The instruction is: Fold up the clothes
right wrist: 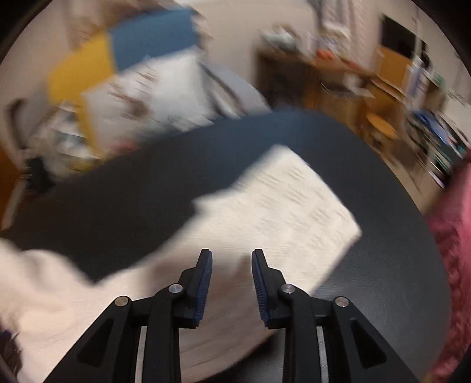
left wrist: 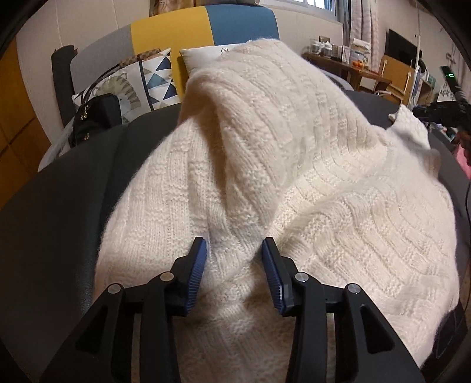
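While the cream-white cable-knit sweater [left wrist: 294,176] lies spread over the dark grey padded surface [left wrist: 59,221], a bunched fold of it rises in a ridge from between the fingers of the left gripper [left wrist: 234,250] toward the far side of the surface. The two blue ribbed pads [left wrist: 197,271] of that gripper stand apart with the knit filling the gap between them; both pads appear to touch the fabric, and the fold narrows where it passes between them, so the gripper seems to hold the sweater in a fairly wide grasp.

The right wrist view is heavily motion-blurred. There the right gripper [right wrist: 232,256] has its fingers spread, with a clear gap between the blue pads [right wrist: 206,282], and nothing is clamped between them. A flat rectangular part of the sweater [right wrist: 279,212], seemingly a sleeve, lies on the dark surface [right wrist: 117,191] just beyond and beneath the fingertips; whether the fingers touch it cannot be told through the blur.

Beyond the far edge of the dark surface stands a headboard of grey, yellow and blue panels [left wrist: 206,26], with a triangle-patterned cushion [left wrist: 147,79] and a black handbag [left wrist: 97,117] beside it. A wooden desk [left wrist: 347,70] stands farther off, past the sweater's far corner. A pink fabric [right wrist: 453,265] shows at the edge of the dark surface.
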Action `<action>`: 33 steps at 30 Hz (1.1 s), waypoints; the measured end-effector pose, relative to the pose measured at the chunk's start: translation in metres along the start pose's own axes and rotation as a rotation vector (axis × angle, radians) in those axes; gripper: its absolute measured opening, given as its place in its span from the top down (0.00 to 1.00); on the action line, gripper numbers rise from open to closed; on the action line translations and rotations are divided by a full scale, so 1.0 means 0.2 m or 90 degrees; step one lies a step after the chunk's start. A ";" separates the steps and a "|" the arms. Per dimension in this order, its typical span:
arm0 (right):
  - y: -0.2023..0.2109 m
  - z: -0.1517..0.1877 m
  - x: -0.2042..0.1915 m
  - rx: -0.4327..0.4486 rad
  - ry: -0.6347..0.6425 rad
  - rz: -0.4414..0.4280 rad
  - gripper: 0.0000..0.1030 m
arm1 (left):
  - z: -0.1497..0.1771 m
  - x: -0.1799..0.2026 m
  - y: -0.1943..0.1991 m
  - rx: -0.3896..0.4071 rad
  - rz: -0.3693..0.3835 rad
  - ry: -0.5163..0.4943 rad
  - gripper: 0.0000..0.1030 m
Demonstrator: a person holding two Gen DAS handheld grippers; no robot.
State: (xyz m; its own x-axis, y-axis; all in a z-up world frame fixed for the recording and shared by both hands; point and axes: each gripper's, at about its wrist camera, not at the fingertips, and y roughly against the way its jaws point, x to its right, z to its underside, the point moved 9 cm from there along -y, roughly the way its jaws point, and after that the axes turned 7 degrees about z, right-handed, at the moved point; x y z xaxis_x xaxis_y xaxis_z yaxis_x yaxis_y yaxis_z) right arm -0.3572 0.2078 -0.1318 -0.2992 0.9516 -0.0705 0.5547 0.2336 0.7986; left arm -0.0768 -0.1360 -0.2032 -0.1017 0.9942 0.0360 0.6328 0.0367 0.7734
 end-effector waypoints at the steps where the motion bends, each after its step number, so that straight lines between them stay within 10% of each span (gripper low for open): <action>1: 0.06 0.03 -0.11 0.004 0.028 -0.051 0.72 | 0.00 0.00 0.02 0.008 0.007 0.004 0.59; 4: 0.20 0.21 -0.41 -0.040 0.121 -0.182 0.71 | -0.01 0.00 0.11 0.041 0.023 0.004 0.59; 10: 0.38 0.51 -0.55 -0.073 0.208 -0.251 0.70 | 0.03 0.04 0.37 0.113 0.032 -0.064 0.40; 22: 0.49 1.00 -0.50 -0.160 0.323 -0.234 0.69 | 0.22 0.21 0.58 0.148 -0.022 -0.257 0.27; 33: 0.57 1.15 -0.64 0.075 0.647 -0.050 0.69 | 0.38 0.43 0.47 0.103 -0.041 -0.433 0.27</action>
State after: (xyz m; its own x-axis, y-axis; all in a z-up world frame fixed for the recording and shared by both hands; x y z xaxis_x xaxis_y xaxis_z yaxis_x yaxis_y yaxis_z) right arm -0.0780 0.1587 -0.1691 -0.8236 0.3265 0.4638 0.5618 0.3579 0.7458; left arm 0.0321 -0.0388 -0.1760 0.3264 0.8304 -0.4516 0.7533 0.0600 0.6549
